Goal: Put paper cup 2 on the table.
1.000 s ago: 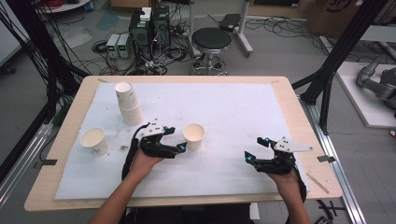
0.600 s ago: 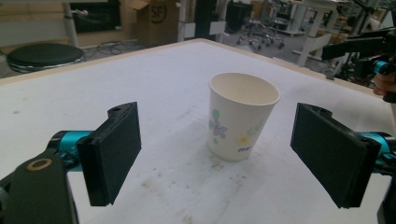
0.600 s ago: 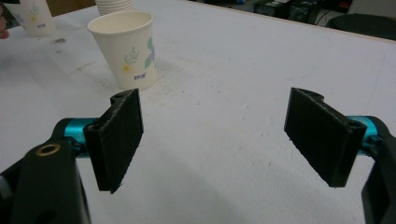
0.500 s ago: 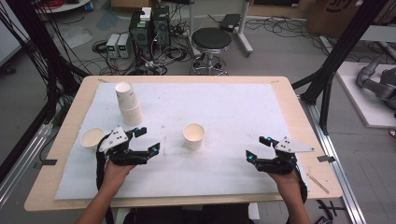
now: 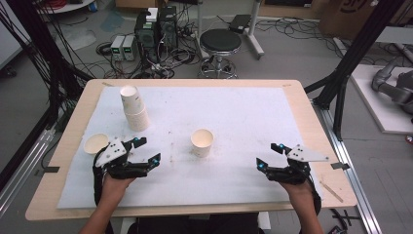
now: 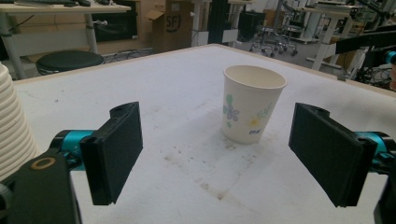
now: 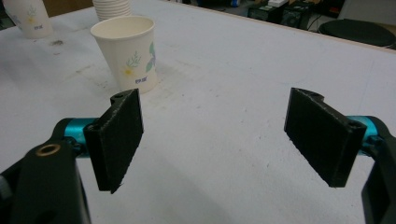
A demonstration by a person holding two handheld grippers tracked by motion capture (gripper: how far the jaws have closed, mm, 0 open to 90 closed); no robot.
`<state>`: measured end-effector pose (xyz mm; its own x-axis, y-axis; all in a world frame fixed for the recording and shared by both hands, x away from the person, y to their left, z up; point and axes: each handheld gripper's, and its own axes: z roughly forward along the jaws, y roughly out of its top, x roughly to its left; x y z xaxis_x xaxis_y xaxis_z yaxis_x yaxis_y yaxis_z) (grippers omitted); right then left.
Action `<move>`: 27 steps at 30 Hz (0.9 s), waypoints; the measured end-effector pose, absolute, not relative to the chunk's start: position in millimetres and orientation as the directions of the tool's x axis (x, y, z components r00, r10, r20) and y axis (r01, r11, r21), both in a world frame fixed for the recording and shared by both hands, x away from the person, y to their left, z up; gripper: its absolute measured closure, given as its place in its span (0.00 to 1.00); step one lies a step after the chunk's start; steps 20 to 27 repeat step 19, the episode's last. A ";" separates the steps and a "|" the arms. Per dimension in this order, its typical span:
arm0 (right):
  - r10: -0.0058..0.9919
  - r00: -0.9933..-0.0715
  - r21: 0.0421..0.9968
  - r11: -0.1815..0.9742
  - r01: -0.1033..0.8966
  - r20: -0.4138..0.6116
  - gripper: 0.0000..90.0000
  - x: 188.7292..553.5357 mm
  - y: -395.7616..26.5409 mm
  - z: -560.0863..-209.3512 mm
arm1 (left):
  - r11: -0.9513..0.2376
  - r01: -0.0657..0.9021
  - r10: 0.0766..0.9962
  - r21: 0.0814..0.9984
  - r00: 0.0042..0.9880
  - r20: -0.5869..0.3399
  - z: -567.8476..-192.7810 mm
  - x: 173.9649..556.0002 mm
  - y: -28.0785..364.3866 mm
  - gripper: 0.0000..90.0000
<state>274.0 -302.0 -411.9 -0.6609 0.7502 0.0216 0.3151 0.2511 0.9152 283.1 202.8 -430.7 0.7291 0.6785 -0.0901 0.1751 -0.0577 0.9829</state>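
A flowered paper cup (image 5: 202, 142) stands upright in the middle of the white mat. My left gripper (image 5: 148, 150) lies to its left, low over the mat and apart from it. In the left gripper view that cup (image 6: 252, 109) stands ahead of my left gripper (image 6: 222, 149), beyond the pads. The jaws are open with nothing between them, and they have just closed a little. My right gripper (image 5: 268, 156) rests at the right, open and holding nothing. Its own view has the right gripper (image 7: 219, 140) over bare mat, the cup (image 7: 126, 53) far off.
A second cup (image 5: 96, 144) stands by the mat's left edge, just behind my left hand. A stack of cups (image 5: 134, 107) leans at the back left. The wooden table (image 5: 311, 122) borders the white mat (image 5: 243, 112). A stool (image 5: 220, 41) and cables lie beyond.
My left gripper has drawn back leftward from beside the middle cup, ending close to the left cup. The right gripper has stayed where it was.
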 end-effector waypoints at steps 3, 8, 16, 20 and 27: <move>0.746 -0.666 0.914 0.256 0.315 0.020 0.22 273.5 -300.5 -411.8 | -0.068 0.165 0.679 0.984 0.730 -0.076 -430.0 282.2 202.0 0.20; 0.743 -0.669 0.914 0.260 0.312 0.017 0.22 274.1 -299.9 -412.1 | -0.063 0.167 0.679 0.984 0.729 -0.080 -430.7 282.7 201.9 0.20; 0.746 -0.666 0.915 0.257 0.312 0.018 0.22 274.1 -301.3 -413.1 | -0.064 0.168 0.686 0.984 0.723 -0.079 -432.3 283.6 203.0 0.20; 0.744 -0.668 0.914 0.256 0.315 0.022 0.22 273.8 -300.9 -413.4 | -0.067 0.174 0.690 0.982 0.720 -0.081 -433.3 284.0 203.1 0.20; 0.744 -0.668 0.914 0.256 0.315 0.022 0.22 273.8 -300.9 -413.4 | -0.067 0.174 0.690 0.982 0.720 -0.081 -433.3 284.0 203.1 0.20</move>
